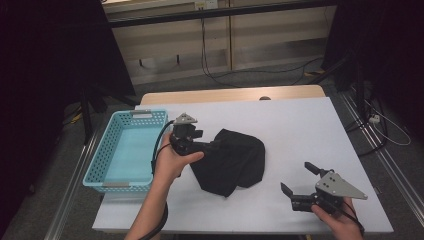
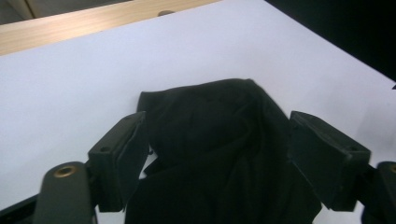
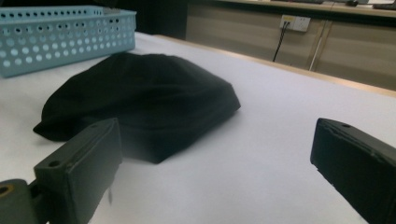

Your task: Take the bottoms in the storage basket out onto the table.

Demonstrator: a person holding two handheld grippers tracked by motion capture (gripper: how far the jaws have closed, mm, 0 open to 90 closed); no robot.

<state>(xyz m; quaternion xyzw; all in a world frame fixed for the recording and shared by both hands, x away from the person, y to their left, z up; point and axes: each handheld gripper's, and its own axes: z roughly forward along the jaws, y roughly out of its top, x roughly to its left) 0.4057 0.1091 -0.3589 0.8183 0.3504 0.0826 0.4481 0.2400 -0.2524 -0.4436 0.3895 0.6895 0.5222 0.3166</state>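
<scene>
Left tool [image 2: 215,154] wide open around a crumpled, folded black cloth [image 1: 234,160], nothing gripped.

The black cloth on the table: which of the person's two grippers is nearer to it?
Left. The left gripper is at the black cloth's left edge, its open fingers either side of the fabric. The right gripper sits apart, off the cloth's right side, open.
</scene>
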